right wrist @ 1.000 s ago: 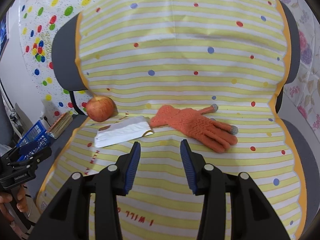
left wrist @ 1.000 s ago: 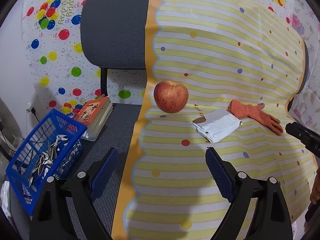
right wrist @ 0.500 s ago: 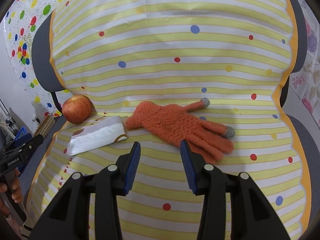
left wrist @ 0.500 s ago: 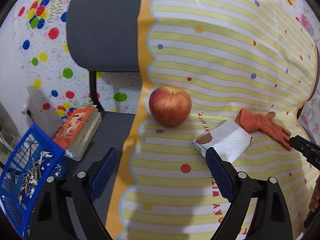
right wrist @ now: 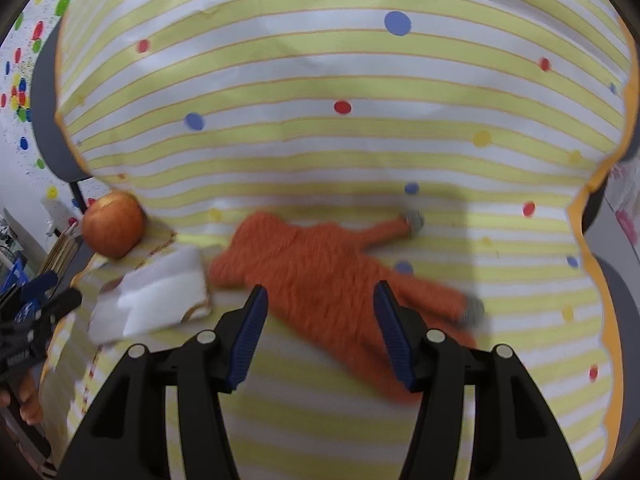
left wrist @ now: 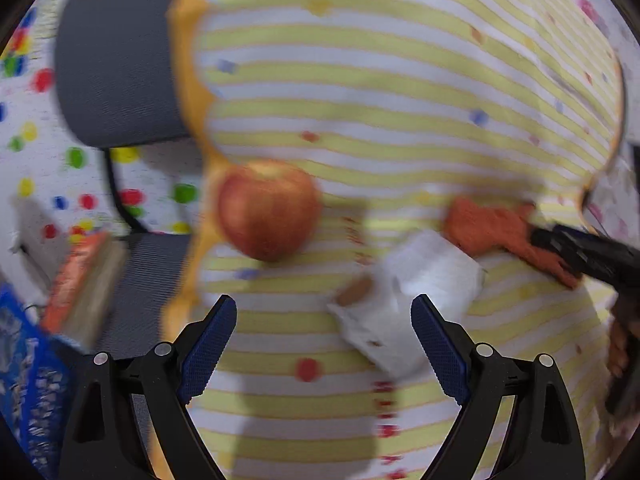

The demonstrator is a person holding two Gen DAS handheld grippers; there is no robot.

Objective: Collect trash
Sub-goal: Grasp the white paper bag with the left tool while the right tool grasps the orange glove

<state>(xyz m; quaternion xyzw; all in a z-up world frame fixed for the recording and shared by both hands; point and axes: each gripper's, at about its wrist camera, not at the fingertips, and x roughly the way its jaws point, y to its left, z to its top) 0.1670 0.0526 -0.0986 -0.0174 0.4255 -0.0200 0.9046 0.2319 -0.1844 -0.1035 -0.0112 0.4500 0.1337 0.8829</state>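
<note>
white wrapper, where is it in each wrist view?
Left wrist: white wrapper right of centre, just ahead of the right finger of the left gripper.
Right wrist: lower left, outside the right gripper.
Shared landmark: apple, up-left of the wrapper in both.

- Left tongs (left wrist: 324,322) have closed in on the seat cloth (left wrist: 400,92); the white wrapper (left wrist: 404,300), earlier well ahead and to the right, now sits at the right fingertip (left wrist: 430,324).
- Apple (left wrist: 269,210) looms larger, ahead and slightly left of the left tongs. Jaw gap unchanged, wide.
- Blue basket (left wrist: 24,380) has slid to the left frame edge.
- Right tongs (right wrist: 320,312) advanced: orange glove (right wrist: 320,268), formerly ahead, now lies between the fingertips.
- Right jaws wider apart than 1.0 s ago.
- Both views now motion-blurred.
</note>
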